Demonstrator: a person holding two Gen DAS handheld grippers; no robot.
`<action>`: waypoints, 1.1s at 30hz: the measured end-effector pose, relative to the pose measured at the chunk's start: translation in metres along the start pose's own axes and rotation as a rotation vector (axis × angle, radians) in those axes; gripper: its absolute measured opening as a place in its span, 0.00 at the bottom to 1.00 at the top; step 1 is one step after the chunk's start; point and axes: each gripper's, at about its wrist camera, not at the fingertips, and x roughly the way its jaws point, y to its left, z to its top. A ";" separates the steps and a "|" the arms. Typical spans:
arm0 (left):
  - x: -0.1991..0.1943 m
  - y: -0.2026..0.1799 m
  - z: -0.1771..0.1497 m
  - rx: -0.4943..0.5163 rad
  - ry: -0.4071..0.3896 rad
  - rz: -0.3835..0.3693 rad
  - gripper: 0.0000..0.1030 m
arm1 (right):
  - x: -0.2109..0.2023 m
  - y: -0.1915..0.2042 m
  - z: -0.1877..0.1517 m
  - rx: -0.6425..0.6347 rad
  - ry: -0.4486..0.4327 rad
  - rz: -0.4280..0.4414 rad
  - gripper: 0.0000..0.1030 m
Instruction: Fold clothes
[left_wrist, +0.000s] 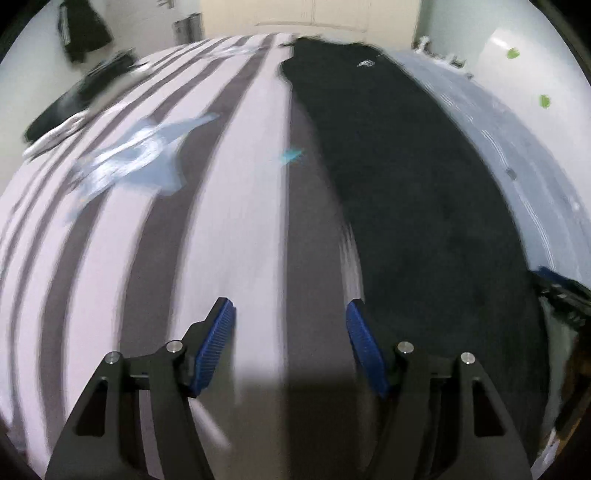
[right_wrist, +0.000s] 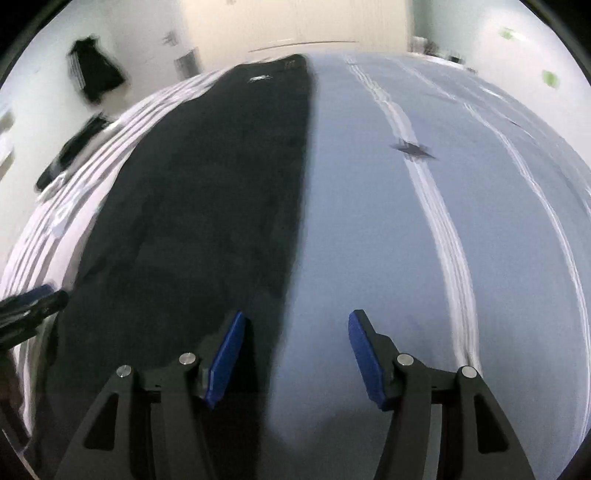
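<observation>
A long black garment (left_wrist: 417, 206) lies flat on a bed, stretching away from me; it has a small white logo near its far end. It also shows in the right wrist view (right_wrist: 207, 206). My left gripper (left_wrist: 290, 314) is open and empty, just above the bed at the garment's near left edge. My right gripper (right_wrist: 295, 325) is open and empty, over the garment's near right edge. The left gripper's tip (right_wrist: 33, 299) shows at the left of the right wrist view. Both views are motion-blurred.
The bed cover is white with grey stripes (left_wrist: 155, 258) on the left and pale blue-grey (right_wrist: 369, 206) on the right. A light blue garment (left_wrist: 136, 155) lies on the stripes. Dark clothes (left_wrist: 74, 99) lie at the far left edge. A black item (left_wrist: 85, 29) hangs on the wall.
</observation>
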 end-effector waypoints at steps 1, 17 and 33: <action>-0.010 0.007 -0.008 -0.031 0.007 -0.028 0.60 | -0.008 -0.002 -0.007 0.011 -0.001 -0.005 0.53; -0.077 -0.021 -0.111 -0.022 0.029 -0.301 0.60 | -0.101 0.071 -0.127 -0.060 0.052 0.127 0.53; -0.100 -0.036 -0.133 0.009 -0.001 -0.347 0.09 | -0.100 0.071 -0.139 -0.053 0.102 0.250 0.11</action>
